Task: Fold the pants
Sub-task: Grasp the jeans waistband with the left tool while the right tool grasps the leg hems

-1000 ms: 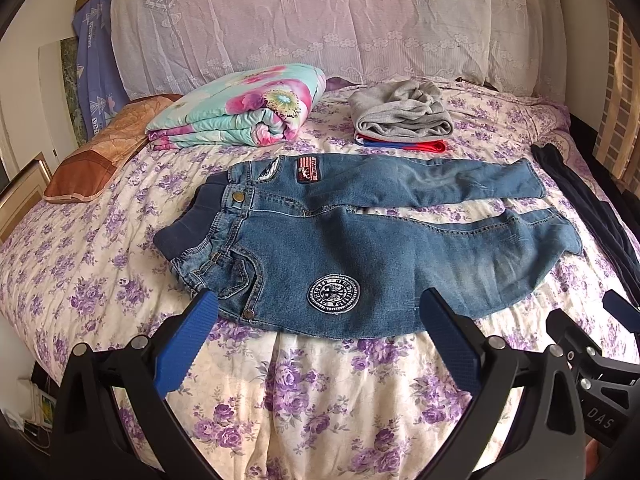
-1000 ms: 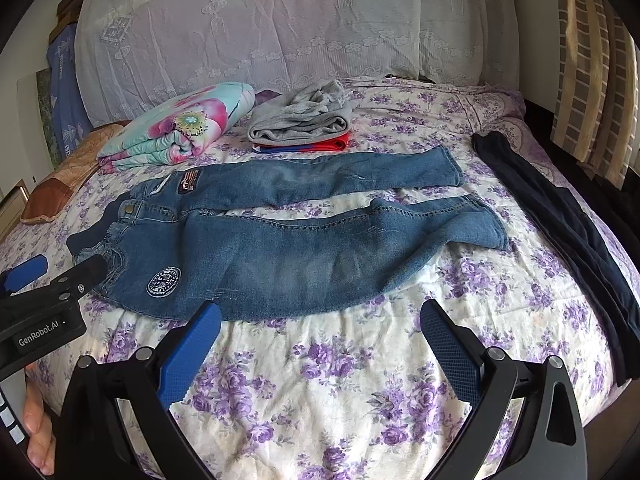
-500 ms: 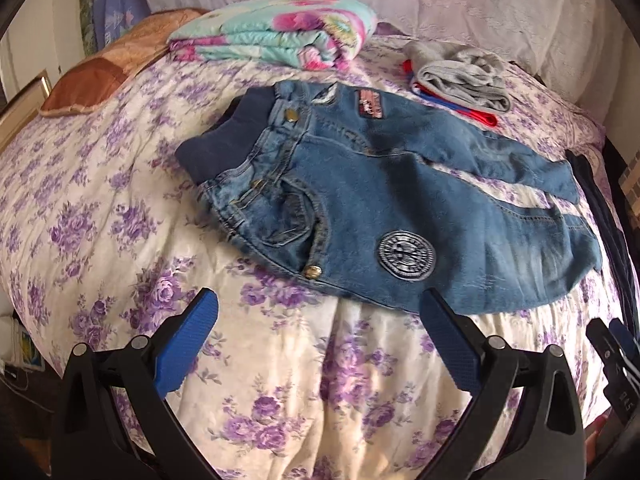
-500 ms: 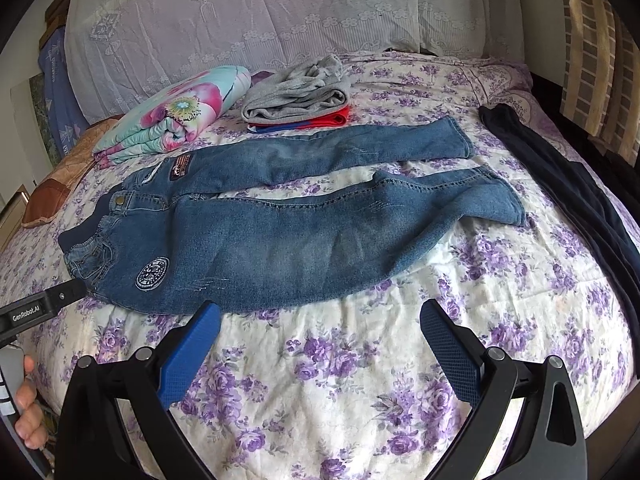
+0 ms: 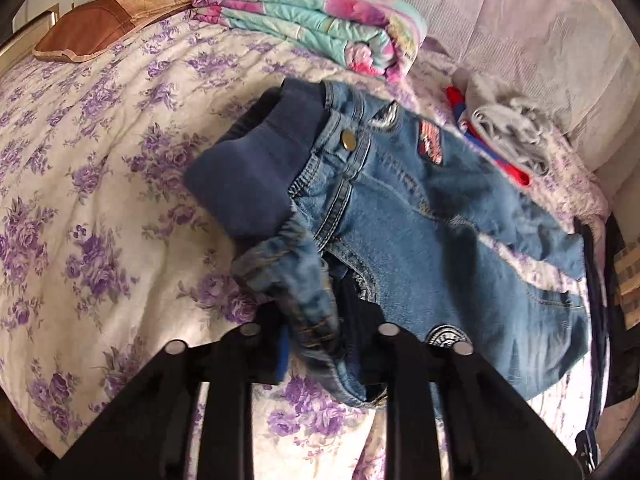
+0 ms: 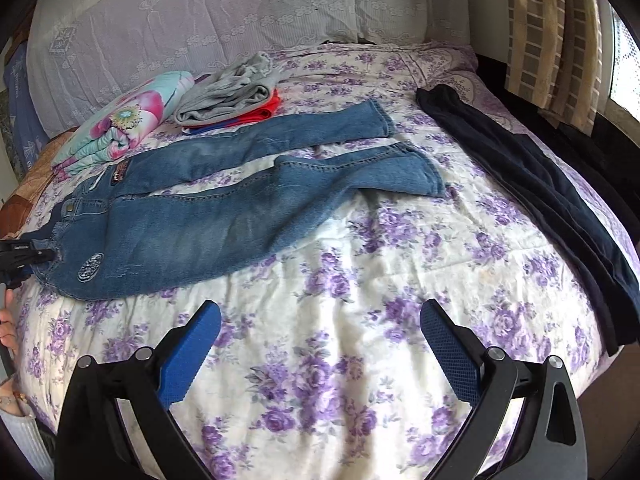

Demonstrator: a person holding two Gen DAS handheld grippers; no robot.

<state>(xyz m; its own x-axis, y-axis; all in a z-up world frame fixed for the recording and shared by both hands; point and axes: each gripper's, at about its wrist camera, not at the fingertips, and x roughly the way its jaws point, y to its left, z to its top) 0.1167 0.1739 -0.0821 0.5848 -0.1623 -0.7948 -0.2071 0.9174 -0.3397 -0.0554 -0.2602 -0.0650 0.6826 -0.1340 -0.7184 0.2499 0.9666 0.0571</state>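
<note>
Left gripper (image 5: 320,340) clenched on jeans (image 5: 420,216) at near waist corner; right gripper (image 6: 320,344) spread, empty, over bed (image 6: 360,360). Denim soft, floppy, moderately heavy; likely next hold near leg hem.

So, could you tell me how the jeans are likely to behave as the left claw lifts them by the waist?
The jeans will probably flop: the waist corner already bunches and droops in the left claw. The legs, flat on the bedspread, will likely trail and drag. The denim looks thick, so probably fairly heavy for its size.

No legible text on anything.
</note>
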